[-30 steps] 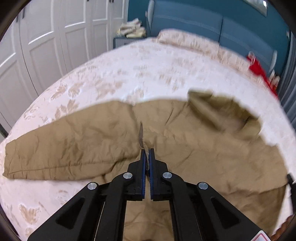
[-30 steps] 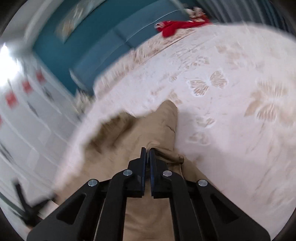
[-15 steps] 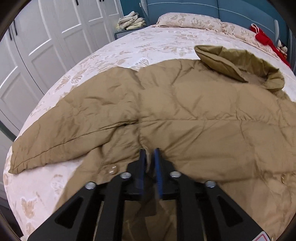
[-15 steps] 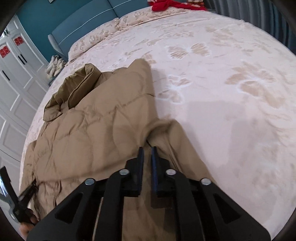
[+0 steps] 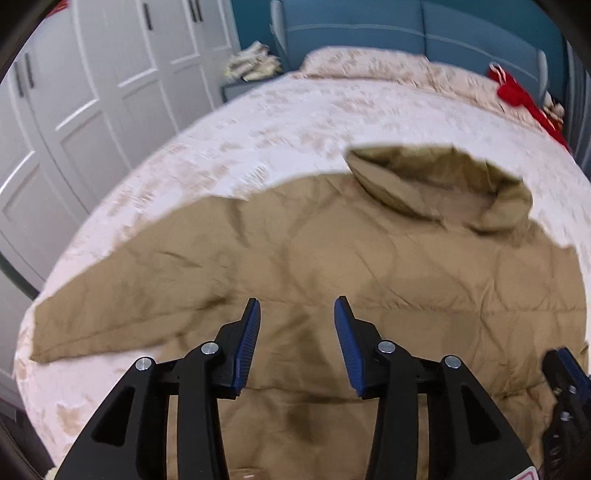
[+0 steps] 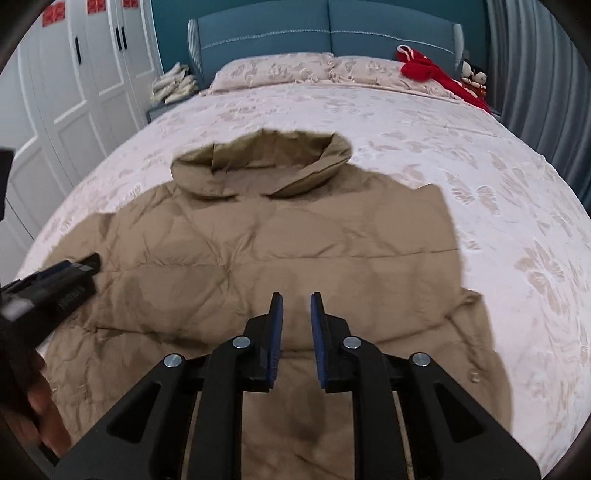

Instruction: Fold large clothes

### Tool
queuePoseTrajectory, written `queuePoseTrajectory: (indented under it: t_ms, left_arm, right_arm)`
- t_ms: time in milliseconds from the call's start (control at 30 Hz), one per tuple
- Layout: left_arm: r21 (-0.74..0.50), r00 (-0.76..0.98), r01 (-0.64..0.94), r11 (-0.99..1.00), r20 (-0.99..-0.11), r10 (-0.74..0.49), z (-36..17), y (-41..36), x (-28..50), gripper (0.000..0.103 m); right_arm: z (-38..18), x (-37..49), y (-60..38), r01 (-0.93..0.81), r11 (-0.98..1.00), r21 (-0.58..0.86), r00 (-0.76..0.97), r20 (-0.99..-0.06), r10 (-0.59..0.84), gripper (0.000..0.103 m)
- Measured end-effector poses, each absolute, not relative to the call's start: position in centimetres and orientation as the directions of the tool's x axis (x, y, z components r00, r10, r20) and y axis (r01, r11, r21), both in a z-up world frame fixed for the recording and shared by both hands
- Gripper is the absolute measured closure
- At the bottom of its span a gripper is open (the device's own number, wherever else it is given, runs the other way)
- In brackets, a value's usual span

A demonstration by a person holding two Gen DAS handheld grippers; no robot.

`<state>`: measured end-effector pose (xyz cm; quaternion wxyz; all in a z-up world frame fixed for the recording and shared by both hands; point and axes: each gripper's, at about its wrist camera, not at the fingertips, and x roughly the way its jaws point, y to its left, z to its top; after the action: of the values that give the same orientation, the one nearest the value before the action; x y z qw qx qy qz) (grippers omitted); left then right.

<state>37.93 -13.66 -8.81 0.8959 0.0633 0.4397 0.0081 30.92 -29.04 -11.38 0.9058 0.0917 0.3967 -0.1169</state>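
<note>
A tan quilted hooded jacket (image 6: 295,243) lies spread flat on the bed, hood (image 6: 262,162) toward the headboard. In the left wrist view the jacket (image 5: 369,266) has one sleeve (image 5: 122,310) stretched out to the left. My left gripper (image 5: 297,312) hovers over the jacket's lower part, its jaws opening with nothing between them. My right gripper (image 6: 296,308) hangs above the jacket's lower middle, jaws opening a little, with no cloth in the gap. The left gripper (image 6: 55,280) also shows at the left edge of the right wrist view, and the right gripper (image 5: 565,384) at the right edge of the left one.
The bed (image 6: 498,206) has a pale floral cover and a blue headboard (image 6: 325,33). A red garment (image 6: 432,72) lies near the pillows at the far right. White wardrobe doors (image 5: 92,110) stand along the left. Folded pale cloths (image 6: 173,86) sit on a bedside stand.
Both grippers let go of the jacket's cloth and opened. The jacket dropped from being held up to lying flat. The right gripper swung round to face the headboard.
</note>
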Motion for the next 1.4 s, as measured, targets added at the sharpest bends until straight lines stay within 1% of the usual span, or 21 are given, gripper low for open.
queuePoseTrajectory:
  t_ms: [100,233,300,567,833,1033,1100,1167,1233,1267,1300,1333,1367,1400]
  left_arm:
    - [0.124,0.577,0.035,0.992,-0.813,0.081,-11.8,-14.3,38.0,0.061]
    - [0.152,0.617,0.028,0.988,-0.781,0.102,-13.5,-14.3,37.2,0.049]
    - [0.150,0.628,0.019,0.989,-0.771,0.105,-14.0,-14.1,37.0,0.047]
    - [0.191,0.672,0.011,0.981,-0.729,0.134,-15.1,-14.7,36.5,0.046]
    - [0.212,0.695,0.001,0.977,-0.703,0.152,-15.5,-15.1,36.3,0.046]
    - [0.209,0.698,0.000,0.978,-0.700,0.150,-15.6,-15.1,36.2,0.046]
    - [0.172,0.691,0.007,0.985,-0.713,0.120,-15.3,-14.6,36.2,0.045]
    - [0.032,0.663,0.039,0.999,-0.749,-0.001,-14.1,-12.4,35.9,0.042]
    - [-0.061,0.635,0.017,0.998,-0.770,-0.058,-12.6,-9.0,35.1,0.042]
    - [-0.098,0.628,-0.001,0.995,-0.774,-0.075,-11.9,-7.2,34.6,0.039]
    - [-0.149,0.621,-0.046,0.988,-0.779,-0.089,-10.8,-3.7,33.7,0.035]
    - [-0.172,0.619,-0.087,0.981,-0.781,-0.082,-10.2,-0.9,33.1,0.027]
    - [-0.196,0.619,-0.147,0.969,-0.782,-0.064,-9.7,2.8,32.4,0.023]
    - [-0.220,0.619,-0.202,0.955,-0.784,-0.050,-9.4,6.3,31.8,0.020]
  right_arm:
    - [-13.5,31.9,-28.7,0.292,0.953,0.080,0.626,-0.770,-0.127,0.088]
    - [-15.9,31.8,-28.5,0.293,0.952,0.085,0.619,-0.776,-0.121,0.089]
    - [-16.4,31.6,-28.2,0.293,0.953,0.080,0.631,-0.765,-0.130,0.089]
    - [-17.2,31.4,-26.9,0.297,0.955,-0.003,0.652,-0.730,-0.205,0.089]
    - [-17.5,31.3,-26.8,0.302,0.953,-0.004,0.672,-0.708,-0.215,0.089]
    - [-17.7,31.2,-26.7,0.302,0.953,-0.006,0.679,-0.700,-0.220,0.089]
    - [-17.7,31.3,-26.7,0.302,0.953,-0.005,0.676,-0.704,-0.218,0.089]
    - [-17.6,31.3,-26.7,0.302,0.953,0.001,0.672,-0.709,-0.213,0.089]
    - [-17.4,31.4,-27.0,0.300,0.954,0.019,0.667,-0.719,-0.196,0.088]
    - [-17.3,31.4,-27.2,0.298,0.954,0.036,0.662,-0.727,-0.180,0.087]
    - [-16.9,31.4,-27.4,0.300,0.953,0.041,0.648,-0.742,-0.172,0.086]
    - [-16.4,31.3,-27.5,0.306,0.952,0.033,0.634,-0.752,-0.178,0.073]
    - [-15.6,30.7,-27.3,0.324,0.946,0.013,0.615,-0.763,-0.200,0.054]
    - [-14.6,29.5,-26.9,0.342,0.940,0.010,0.619,-0.754,-0.218,0.047]
